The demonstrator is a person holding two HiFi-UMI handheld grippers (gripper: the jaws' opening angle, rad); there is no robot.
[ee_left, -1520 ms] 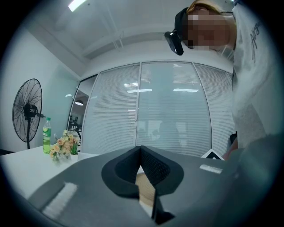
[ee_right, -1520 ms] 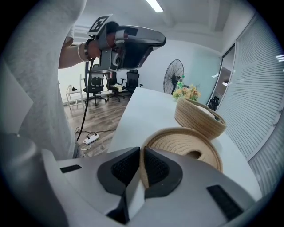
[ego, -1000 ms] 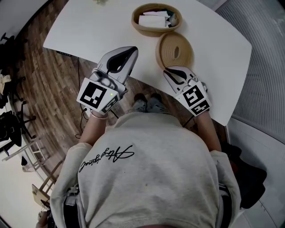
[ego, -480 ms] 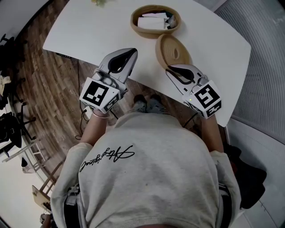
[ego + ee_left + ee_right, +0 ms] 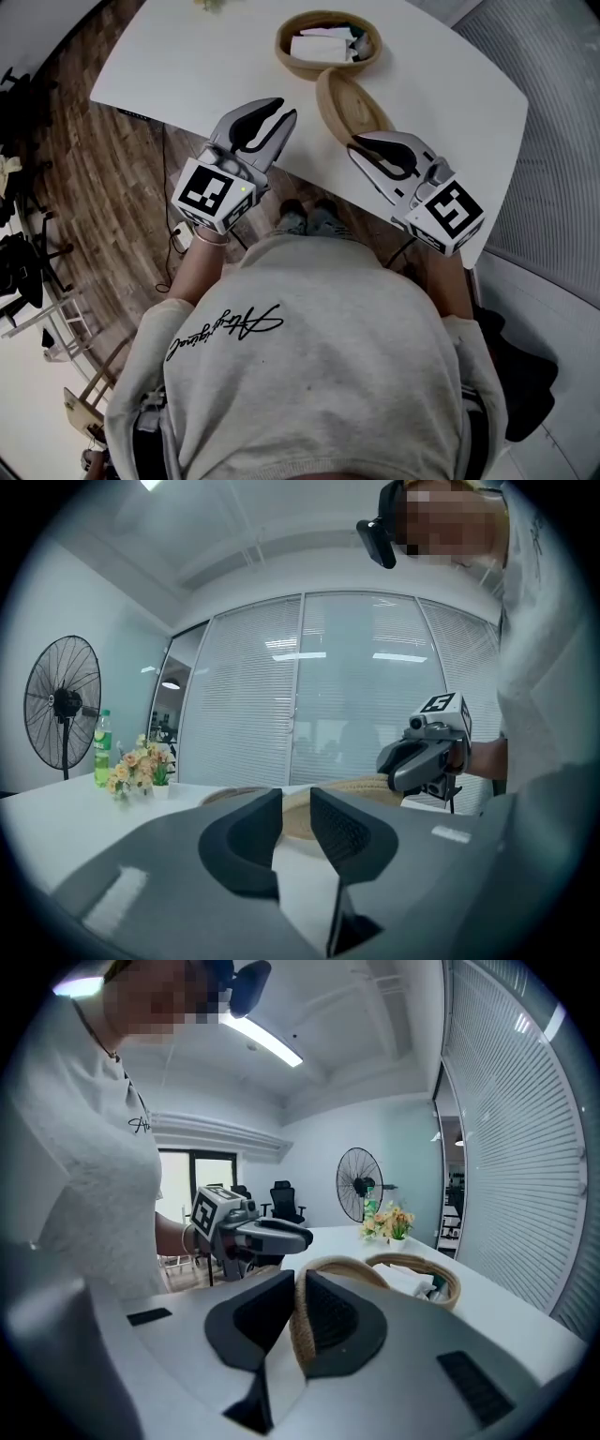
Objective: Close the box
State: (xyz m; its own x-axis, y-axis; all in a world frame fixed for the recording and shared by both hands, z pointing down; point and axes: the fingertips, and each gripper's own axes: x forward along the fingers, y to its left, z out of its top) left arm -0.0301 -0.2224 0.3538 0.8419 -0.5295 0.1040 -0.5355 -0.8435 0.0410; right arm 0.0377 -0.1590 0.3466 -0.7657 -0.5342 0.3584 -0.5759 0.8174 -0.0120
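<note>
Lid [image 5: 342, 98] held by its rim
Right gripper [image 5: 361, 150] fingers pinch the tilted lid's edge above the surface [image 5: 187, 56]; left gripper [image 5: 284, 111] fingers, just opened, stand spread, empty. Box [image 5: 319, 71] sits open beyond; a narrow pinch may let the lid swivel and drop.

The woven lid [image 5: 343, 99], tilted on edge in the right gripper [image 5: 364, 150], stood at centre frame just below the open basket [image 5: 323, 71], partly barring the near approach to its mouth, which lay uncovered from above. Bare white table [image 5: 187, 56] stretched across the head view's upper left. In the left gripper view, flowers [image 5: 136, 771] and a green bottle [image 5: 99, 758] occupied the table at frame left, a fan [image 5: 64, 705] standing beyond.
</note>
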